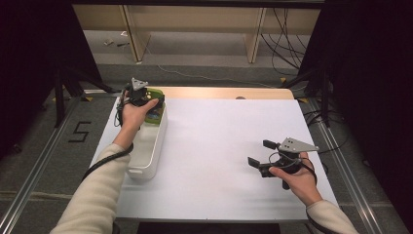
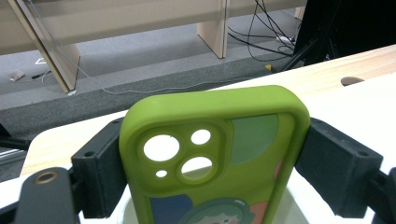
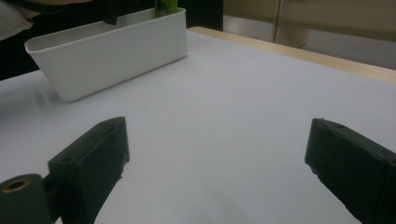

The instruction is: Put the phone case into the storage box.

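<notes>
Because it is a thin moulded shell with nothing inside it, the green phone case (image 2: 215, 158) is judged light and pliable: its walls should bow under a hard squeeze and its smooth rubbery skin should give the pads fair friction. The left gripper (image 1: 141, 97) pinches it across its width, one black finger (image 2: 100, 168) against each long edge, with the camera cut-outs upward and the printed back toward the lens. The long edges, where the rim is thickest, look like the soundest place to take hold; a grip across the open camera holes would likely flex. The case stands upright over the far end of the white bin (image 1: 148, 146), its lower part below the rim as far as the left gripper view shows.

The right gripper (image 1: 265, 158) hovers over bare tabletop (image 1: 219, 141) well apart from the bin, its fingers (image 3: 91, 163) spread wide with nothing between them. The bin sits along the left edge of the tabletop, long side running away from the person. Its walls are the nearest obstacle: the left fingers flank the case just above the rim and could catch it if lowered further. Beyond the table lie cables (image 2: 261, 32) and wooden furniture legs (image 2: 212, 32) on the floor, clear of the work.
</notes>
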`<state>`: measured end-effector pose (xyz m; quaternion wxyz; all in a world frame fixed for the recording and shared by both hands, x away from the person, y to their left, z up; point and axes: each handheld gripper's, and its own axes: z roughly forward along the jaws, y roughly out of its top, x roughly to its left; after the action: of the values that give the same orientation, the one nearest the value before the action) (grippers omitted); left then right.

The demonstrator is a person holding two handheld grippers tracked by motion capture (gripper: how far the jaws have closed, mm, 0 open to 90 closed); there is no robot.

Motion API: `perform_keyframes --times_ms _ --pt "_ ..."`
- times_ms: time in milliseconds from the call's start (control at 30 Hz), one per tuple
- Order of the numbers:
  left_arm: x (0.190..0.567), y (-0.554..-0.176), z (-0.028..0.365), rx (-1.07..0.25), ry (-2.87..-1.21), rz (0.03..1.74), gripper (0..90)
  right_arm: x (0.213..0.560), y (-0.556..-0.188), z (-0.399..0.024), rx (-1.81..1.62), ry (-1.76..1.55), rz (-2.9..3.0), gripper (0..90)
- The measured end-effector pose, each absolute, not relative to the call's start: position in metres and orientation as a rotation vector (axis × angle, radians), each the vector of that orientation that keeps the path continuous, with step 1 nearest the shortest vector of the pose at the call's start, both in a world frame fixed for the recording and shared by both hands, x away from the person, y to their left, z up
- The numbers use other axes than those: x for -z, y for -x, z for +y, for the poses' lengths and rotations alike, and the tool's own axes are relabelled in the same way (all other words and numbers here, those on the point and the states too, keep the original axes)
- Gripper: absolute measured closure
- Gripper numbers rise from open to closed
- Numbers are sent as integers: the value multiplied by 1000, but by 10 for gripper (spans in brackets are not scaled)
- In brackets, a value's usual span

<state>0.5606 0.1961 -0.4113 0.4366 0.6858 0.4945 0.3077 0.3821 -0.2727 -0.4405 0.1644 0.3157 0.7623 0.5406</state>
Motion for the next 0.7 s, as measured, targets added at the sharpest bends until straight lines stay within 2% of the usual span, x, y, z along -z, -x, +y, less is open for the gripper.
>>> perform_keyframes --times_ms 700 --pt "416 -563 195 -761 -1715 1238 158 441 -382 -273 -1539 -904 2177 74"
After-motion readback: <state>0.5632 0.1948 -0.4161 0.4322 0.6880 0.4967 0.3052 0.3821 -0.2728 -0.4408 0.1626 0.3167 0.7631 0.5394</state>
